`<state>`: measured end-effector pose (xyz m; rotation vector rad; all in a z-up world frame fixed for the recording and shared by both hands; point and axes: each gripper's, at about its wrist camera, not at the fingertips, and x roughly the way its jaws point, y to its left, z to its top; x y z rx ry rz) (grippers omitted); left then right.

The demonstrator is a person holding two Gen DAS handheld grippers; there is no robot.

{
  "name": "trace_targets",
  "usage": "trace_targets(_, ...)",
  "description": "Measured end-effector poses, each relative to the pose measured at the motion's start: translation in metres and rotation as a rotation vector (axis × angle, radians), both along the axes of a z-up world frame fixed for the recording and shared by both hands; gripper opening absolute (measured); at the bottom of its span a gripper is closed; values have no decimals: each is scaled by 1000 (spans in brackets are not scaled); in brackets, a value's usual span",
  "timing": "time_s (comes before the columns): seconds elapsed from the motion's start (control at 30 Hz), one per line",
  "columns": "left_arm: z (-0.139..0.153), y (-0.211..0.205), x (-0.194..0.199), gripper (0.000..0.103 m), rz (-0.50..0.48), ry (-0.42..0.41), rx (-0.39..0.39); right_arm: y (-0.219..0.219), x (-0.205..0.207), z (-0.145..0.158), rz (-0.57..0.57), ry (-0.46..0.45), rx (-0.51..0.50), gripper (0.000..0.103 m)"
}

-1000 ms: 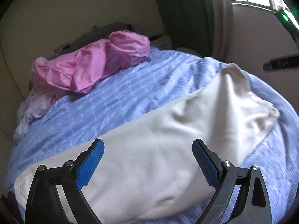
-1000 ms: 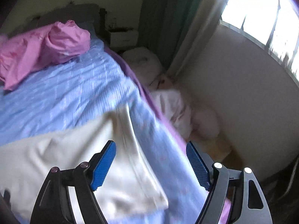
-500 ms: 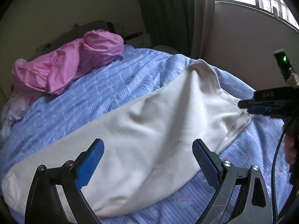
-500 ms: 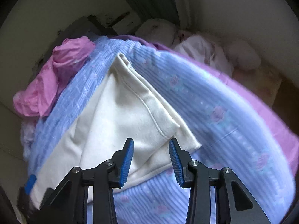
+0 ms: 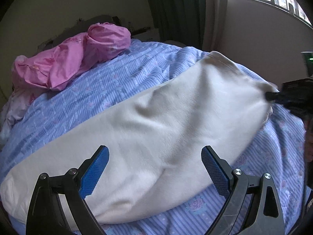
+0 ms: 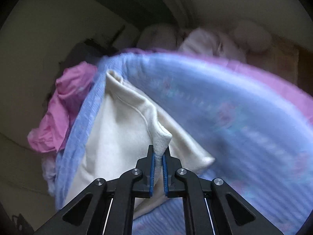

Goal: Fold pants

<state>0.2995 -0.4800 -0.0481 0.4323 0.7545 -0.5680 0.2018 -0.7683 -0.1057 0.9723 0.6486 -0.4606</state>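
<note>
Pants [image 5: 156,129] lie stretched in a long cream band across the blue striped bedspread [image 5: 109,90], already doubled leg on leg by the look of the stacked edges in the right wrist view. Your right gripper [image 6: 158,156] has its blue pads closed tight on one corner of the cloth, which bunches into a small peak between them; that corner looks lifted clear of the layer beneath, so you seem to hold only the top part of the end. From the left wrist view the same gripper shows at the far right edge, with the fabric drawn toward it into a point, which tells you the cloth is under light tension.

Your left gripper [image 5: 155,169] hangs above the middle of the pants with its fingers spread wide and nothing between them. It sits where it could pin the cloth or take the near edge, so the fold line stays put while the right end is carried over.

Judging by the layout, the lengthwise fold is done and the end-to-end fold is just starting. Watch that the pinched corner does not slip, and that the lower layer follows rather than staying flat on the bed.

A crumpled pink quilt [image 5: 74,58] lies at the head of the bed, well apart from the pants.
</note>
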Motion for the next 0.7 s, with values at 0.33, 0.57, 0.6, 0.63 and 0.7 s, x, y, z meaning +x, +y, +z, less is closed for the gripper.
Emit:
trace_targets(0.33,-1,10,-15,97,2,-7,13,11,1,10,7,205,-205,30)
trace_targets(0.57,22,74,-43,97,-5,-40,-62,109,-36,74,-11,197,-653,53)
trace_targets(0.6,27,86,-48,97,-9,-48,-61,127,-38,80,42,174,-680,53)
trace_targets(0.63,30,95,-51,97,-9,-53,-61,153,-39,87,119,149,-706,53)
trace_targets(0.7,39,123,-59,97,-4,-64,-56,190,-39,97,237,95,-731,53)
